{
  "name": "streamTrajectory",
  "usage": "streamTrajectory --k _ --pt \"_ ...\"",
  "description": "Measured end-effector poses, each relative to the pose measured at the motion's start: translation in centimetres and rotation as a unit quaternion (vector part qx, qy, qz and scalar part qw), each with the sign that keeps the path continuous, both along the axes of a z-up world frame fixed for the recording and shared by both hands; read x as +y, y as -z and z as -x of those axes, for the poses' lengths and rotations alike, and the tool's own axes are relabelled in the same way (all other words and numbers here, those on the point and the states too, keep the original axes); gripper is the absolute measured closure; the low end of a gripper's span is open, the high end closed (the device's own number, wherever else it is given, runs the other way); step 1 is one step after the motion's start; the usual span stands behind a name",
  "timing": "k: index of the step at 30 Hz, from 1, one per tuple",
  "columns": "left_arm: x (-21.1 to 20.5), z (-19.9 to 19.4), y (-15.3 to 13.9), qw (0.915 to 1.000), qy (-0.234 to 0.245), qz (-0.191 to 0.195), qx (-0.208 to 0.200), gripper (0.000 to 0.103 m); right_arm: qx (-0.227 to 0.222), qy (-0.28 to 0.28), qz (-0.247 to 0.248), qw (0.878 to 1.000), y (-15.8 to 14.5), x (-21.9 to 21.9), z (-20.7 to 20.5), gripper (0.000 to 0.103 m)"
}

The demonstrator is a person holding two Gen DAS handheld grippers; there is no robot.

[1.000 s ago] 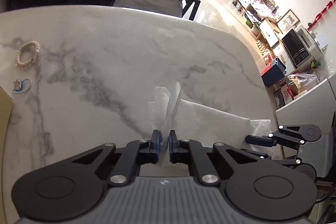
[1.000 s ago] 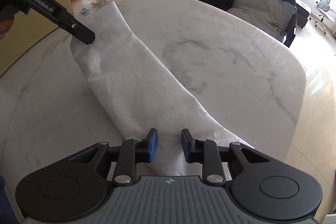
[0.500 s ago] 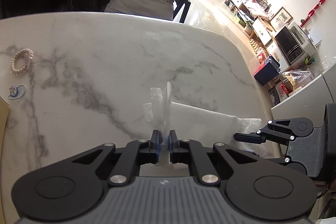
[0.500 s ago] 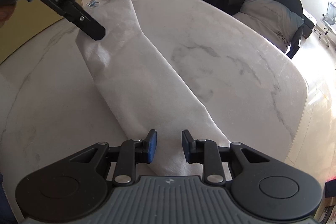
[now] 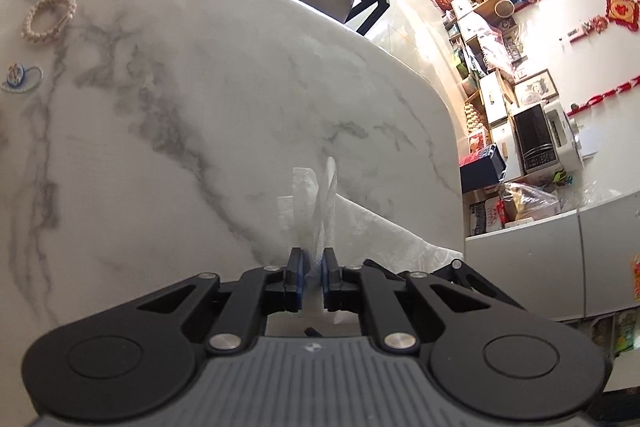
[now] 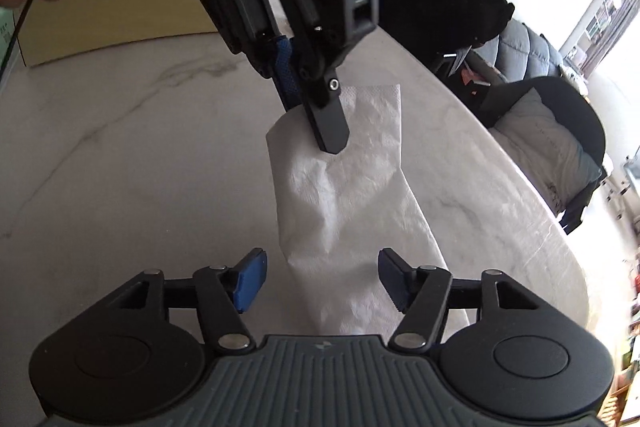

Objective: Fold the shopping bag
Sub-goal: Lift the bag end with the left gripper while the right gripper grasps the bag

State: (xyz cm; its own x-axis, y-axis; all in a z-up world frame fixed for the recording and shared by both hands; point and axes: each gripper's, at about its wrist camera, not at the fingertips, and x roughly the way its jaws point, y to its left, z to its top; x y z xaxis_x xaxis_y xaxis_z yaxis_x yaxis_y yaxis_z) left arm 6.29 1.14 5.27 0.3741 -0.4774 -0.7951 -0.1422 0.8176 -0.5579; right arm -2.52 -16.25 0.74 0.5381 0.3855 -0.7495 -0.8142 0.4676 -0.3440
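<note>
shopping bag (image 6: 340, 195): white, crinkled, folded long.

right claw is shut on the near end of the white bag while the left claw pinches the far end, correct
Not quite. The right claw is not shut on the bag: the right wrist view shows its jaws apart and opening, with the bag's near end lying between them, pads clear of it. The rest holds: the left claw pinches the far end, seen in both views.
</note>
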Motion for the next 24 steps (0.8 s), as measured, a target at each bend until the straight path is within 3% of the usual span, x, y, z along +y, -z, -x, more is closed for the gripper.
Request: streamTrajectory --k 2,4,7,14,16,18,20,21,22,23,24 --pt "0.1 0.1 -0.2 0.9999 -0.005 0.011 0.003 0.096 -0.009 -0.002 0.009 1.0 0.3 0.3 0.2 0.046" --pt "0.4 0.2 -0.2 0.9999 -0.007 0.014 0.004 0.096 -0.003 0.002 0.011 1.0 0.5 0.3 0.0 0.081" --pt "0.9 0.2 -0.2 0.9997 -0.01 0.019 0.005 0.093 -0.001 0.011 0.003 1.0 0.4 -0.1 -0.2 0.091" --pt "2.8 0.6 -1.0 0.9997 0.003 -0.01 -0.021 0.083 0.007 0.027 -0.007 1.0 0.0 -1.2 -1.4 0.092" --pt "2.4 1.0 -1.7 0.9977 0.033 -0.034 -0.048 0.083 0.016 0.023 -0.007 1.0 0.0 -1.2 -1.5 0.092" --pt "1.5 1.5 -2.7 0.9903 0.08 -0.072 -0.088 0.082 0.025 0.019 -0.007 0.999 0.0 -1.3 -1.5 0.092" --pt "-0.3 2.7 -4.2 0.9644 0.166 -0.133 -0.158 0.071 0.034 0.015 -0.007 0.999 -0.1 -1.3 -1.5 0.092" --pt "-1.5 3.7 -4.5 0.9404 0.214 -0.18 -0.193 0.07 0.038 0.013 -0.007 0.999 -0.1 -1.3 -1.5 0.092" --pt "-2.7 4.6 -4.8 0.9101 0.262 -0.227 -0.227 0.069 0.043 0.011 -0.008 0.999 -0.2 -1.4 -1.5 0.092" --pt "-4.0 5.6 -5.1 0.8739 0.307 -0.273 -0.26 0.068 0.048 0.01 -0.009 0.999 -0.5 -1.5 -1.5 0.092" --pt "-5.0 6.3 -4.9 0.8457 0.341 -0.298 -0.282 0.068 0.054 0.009 -0.01 0.998 -0.8 -1.6 -1.5 0.092"
